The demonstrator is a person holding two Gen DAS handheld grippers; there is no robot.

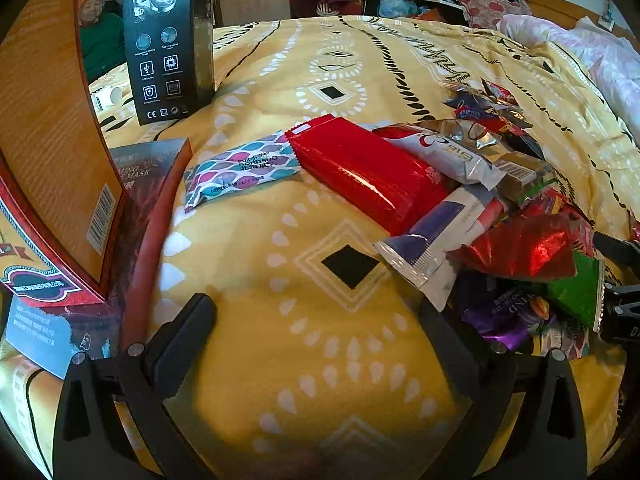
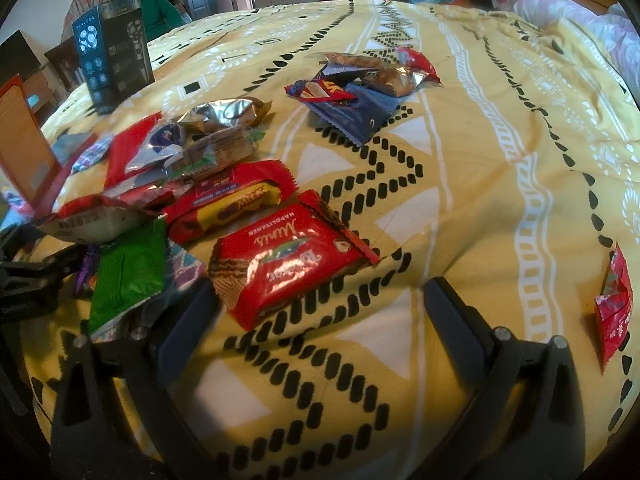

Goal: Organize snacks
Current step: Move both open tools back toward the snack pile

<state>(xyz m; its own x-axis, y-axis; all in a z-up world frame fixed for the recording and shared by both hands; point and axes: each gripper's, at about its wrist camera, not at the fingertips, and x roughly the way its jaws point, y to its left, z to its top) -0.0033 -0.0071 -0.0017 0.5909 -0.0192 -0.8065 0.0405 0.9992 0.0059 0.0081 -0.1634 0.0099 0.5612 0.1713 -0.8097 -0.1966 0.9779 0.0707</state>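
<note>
While both claws hover empty over the yellow patterned bedspread (image 1: 280,320), left claw (image 1: 316,340) spread wide beside the heaped foil snack packets (image 1: 500,220), right claw (image 2: 320,312) likewise agape (red wafer packet (image 2: 288,256) just ahead), black upright carton (image 1: 168,40) behind.

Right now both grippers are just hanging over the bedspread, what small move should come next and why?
Probably ease the right gripper forward and a little left onto the red wafer pack. Its jaws stand open and empty, and that pack lies just ahead, at the near edge of the snack pile with little lying over it. The left gripper is also open, over bare bedspread.
</note>
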